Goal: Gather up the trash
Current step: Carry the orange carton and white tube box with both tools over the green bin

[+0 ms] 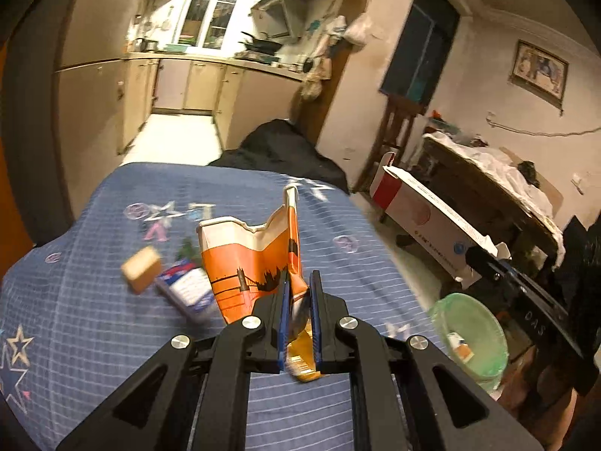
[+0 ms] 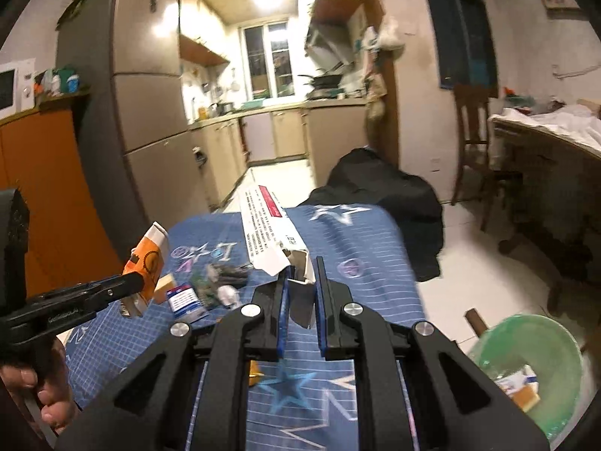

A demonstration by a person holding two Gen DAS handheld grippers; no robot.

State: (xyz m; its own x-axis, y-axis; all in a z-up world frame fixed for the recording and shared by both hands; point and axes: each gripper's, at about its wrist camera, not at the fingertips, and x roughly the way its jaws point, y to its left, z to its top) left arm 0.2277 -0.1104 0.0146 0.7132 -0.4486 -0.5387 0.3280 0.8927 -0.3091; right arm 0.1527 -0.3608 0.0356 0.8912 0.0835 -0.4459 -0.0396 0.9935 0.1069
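Note:
My left gripper (image 1: 299,293) is shut on a crushed orange and white paper cup (image 1: 244,259), held above the blue starred tablecloth (image 1: 112,319); the cup also shows in the right wrist view (image 2: 148,263). My right gripper (image 2: 302,282) is shut on the end of a long white carton with red print (image 2: 266,225), lifted over the table. A tan block (image 1: 141,268), a blue and white packet (image 1: 188,289) and small scraps (image 2: 221,282) lie on the cloth.
A green-lined trash bin (image 2: 526,368) with some trash inside stands on the floor to the right of the table, also in the left wrist view (image 1: 469,334). A black bag (image 2: 383,195) lies beyond the table. A cluttered wooden table (image 2: 544,143) stands at the right.

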